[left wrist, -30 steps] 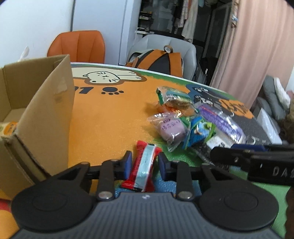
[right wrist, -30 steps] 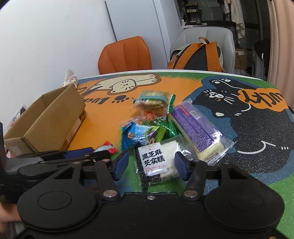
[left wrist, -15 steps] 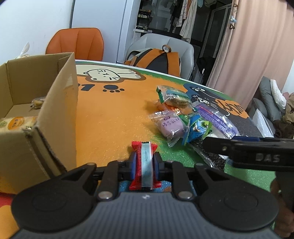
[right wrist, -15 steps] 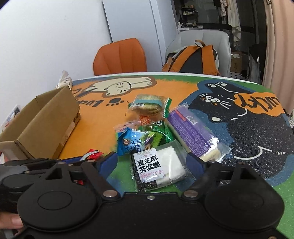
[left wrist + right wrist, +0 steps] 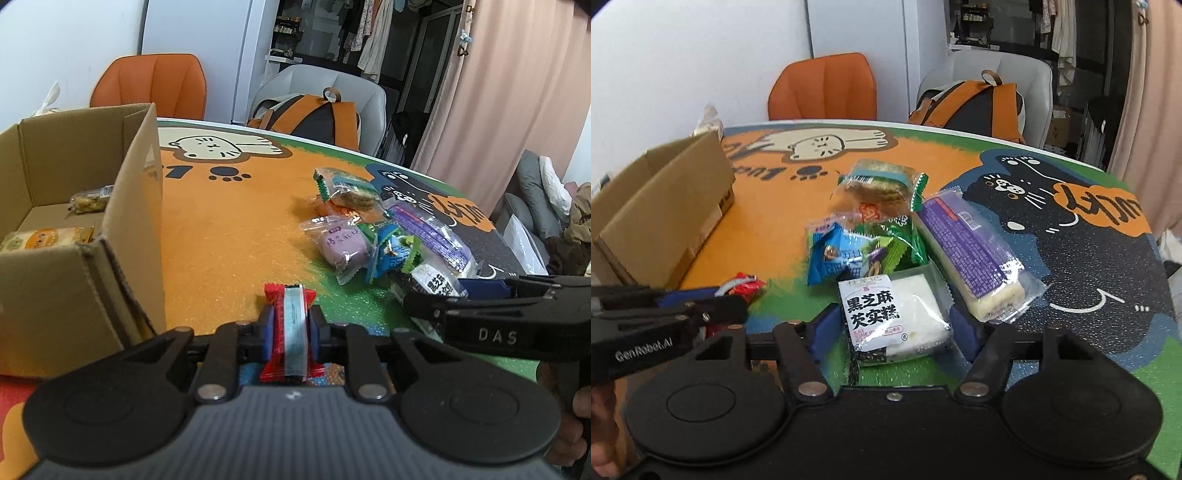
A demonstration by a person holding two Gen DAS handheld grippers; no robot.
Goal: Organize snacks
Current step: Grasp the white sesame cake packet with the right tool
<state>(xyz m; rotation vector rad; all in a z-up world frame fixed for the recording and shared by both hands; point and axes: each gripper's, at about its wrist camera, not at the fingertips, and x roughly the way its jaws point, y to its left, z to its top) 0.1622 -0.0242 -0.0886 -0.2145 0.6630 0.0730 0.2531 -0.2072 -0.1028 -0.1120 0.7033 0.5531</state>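
My left gripper (image 5: 290, 330) is shut on a red snack bar with a pale blue stripe (image 5: 291, 325), held just above the table beside the open cardboard box (image 5: 122, 229). The red bar also shows in the right wrist view (image 5: 744, 286). My right gripper (image 5: 892, 330) is open, its jaws on either side of a white black-sesame cake packet (image 5: 890, 319). A pile of snacks lies beyond: a long purple roll (image 5: 967, 245), a blue packet (image 5: 838, 258), a green packet (image 5: 897, 240) and a biscuit pack (image 5: 879, 182). A purple cake packet (image 5: 341, 245) shows in the left wrist view.
The box holds two packets (image 5: 44, 238) (image 5: 90, 199). The table has an orange, green and black cat mat (image 5: 1052, 221). An orange chair (image 5: 827, 88) and a grey chair with an orange backpack (image 5: 979, 99) stand behind the table.
My left gripper closed on the red snack bar and lifted it slightly toward the box. My right gripper opened wider and moved down around the sesame cake packet.
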